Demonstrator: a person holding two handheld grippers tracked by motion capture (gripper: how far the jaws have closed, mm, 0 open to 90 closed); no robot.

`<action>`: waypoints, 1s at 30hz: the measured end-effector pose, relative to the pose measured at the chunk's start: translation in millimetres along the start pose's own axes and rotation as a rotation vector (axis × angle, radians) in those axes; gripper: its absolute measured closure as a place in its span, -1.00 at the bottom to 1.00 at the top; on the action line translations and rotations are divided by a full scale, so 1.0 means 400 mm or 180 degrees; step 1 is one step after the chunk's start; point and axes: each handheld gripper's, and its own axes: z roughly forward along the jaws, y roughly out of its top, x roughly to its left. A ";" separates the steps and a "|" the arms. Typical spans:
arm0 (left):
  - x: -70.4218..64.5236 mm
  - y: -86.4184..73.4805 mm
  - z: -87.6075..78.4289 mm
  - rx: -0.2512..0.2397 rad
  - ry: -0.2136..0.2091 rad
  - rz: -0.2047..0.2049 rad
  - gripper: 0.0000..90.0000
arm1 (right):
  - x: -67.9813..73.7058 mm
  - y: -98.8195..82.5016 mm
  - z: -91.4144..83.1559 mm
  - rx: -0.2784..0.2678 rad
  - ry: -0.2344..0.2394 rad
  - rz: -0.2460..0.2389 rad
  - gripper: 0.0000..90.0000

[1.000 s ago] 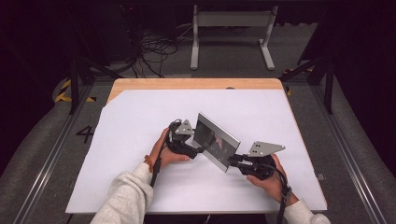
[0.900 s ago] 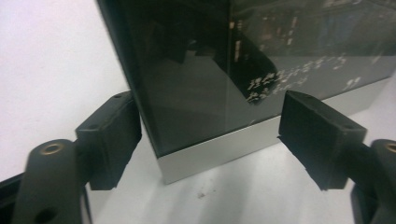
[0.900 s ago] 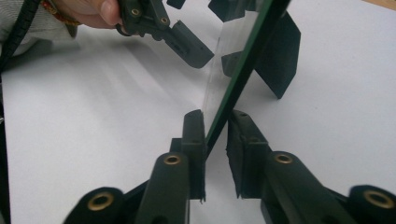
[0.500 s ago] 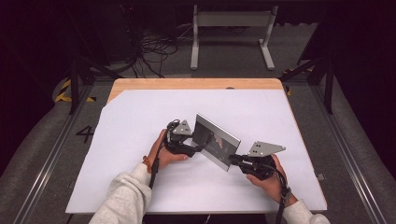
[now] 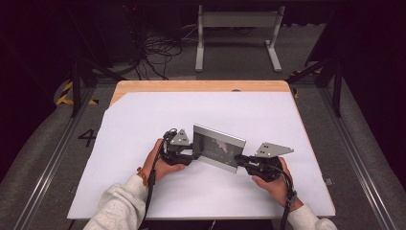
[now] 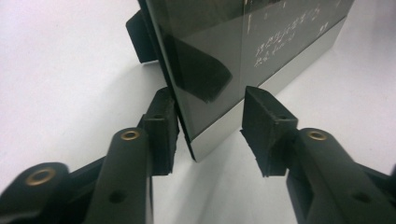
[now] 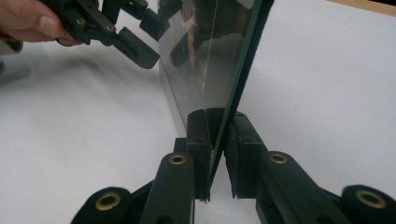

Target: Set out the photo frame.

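**Spotter:** High view first: your framed glass panel (image 5: 219, 147) stands on edge on the white table sheet (image 5: 143, 124), near the middle and a little toward your side, with its left end farther from you than its right end.

**Operator:** What is my right gripper doing?

**Spotter:** Your right gripper (image 5: 245, 160) is clamped on the panel's near right corner. In the right gripper view both pads press the thin edge (image 7: 219, 135) from either side, and the pane rises straight up out of them.

**Operator:** And the left gripper?

**Spotter:** Your left gripper (image 5: 190, 152) sits at the panel's left end. Its jaws have just been closing, with the panel's corner (image 6: 205, 135) between them. In the left gripper view one pad (image 6: 161, 135) lies against the back of the frame, while the other pad (image 6: 266, 128) stands apart from the dark glass face, with white sheet showing in the gap. So that side has not yet gripped.

**Operator:** Is the panel upright?

**Spotter:** Roughly, resting on its long lower edge. The glass carries faint pale writing too small to read.
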 end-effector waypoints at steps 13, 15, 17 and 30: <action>-0.037 -0.022 -0.028 0.0052 0.0094 0.0050 0.50 | -0.013 0.006 0.013 -0.0029 -0.0079 0.0127 0.67; -0.040 -0.024 -0.031 0.0058 0.0104 0.0058 0.50 | -0.014 0.006 0.013 -0.0030 -0.0080 0.0128 0.66; -0.046 -0.028 -0.033 0.0051 0.0128 0.0063 0.54 | -0.014 0.007 0.015 -0.0032 -0.0090 0.0141 0.65; -0.062 -0.038 -0.044 0.0047 0.0152 0.0055 0.64 | -0.008 0.011 0.021 -0.0020 -0.0176 0.0089 0.60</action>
